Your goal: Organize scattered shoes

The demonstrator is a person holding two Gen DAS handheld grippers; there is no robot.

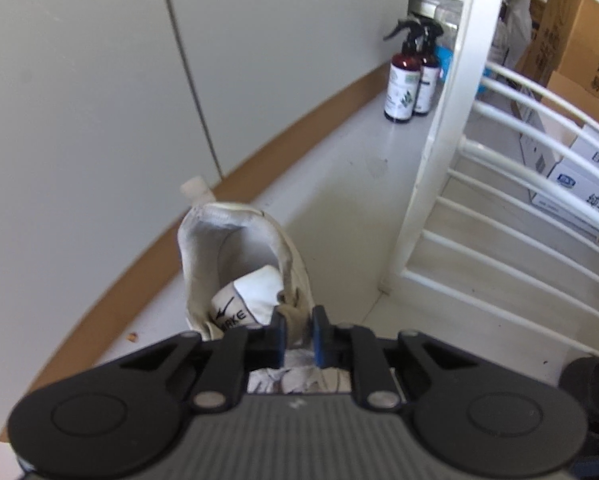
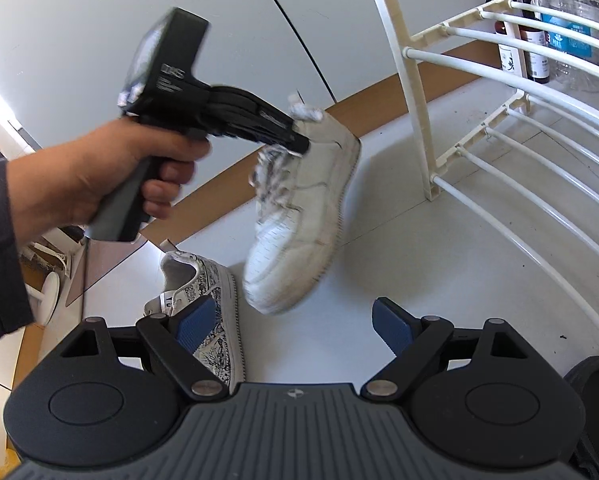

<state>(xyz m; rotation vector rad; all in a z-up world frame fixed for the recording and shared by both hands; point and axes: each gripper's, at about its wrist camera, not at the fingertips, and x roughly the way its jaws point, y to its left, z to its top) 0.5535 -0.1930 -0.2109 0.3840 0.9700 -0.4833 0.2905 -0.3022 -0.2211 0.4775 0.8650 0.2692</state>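
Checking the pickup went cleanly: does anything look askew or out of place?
The white sneaker hangs toe-down from the left gripper, pinched only at its collar by the laces. The patterned sneaker lies on the floor rather than on the rack. The right gripper is open, empty.

We see a white sneaker (image 2: 299,216) of scuffed, matt leather-like material with cloth laces. The rack (image 2: 515,148) looks like smooth glossy white plastic, and the 2 spray bottles (image 1: 409,76) are glossy brown.
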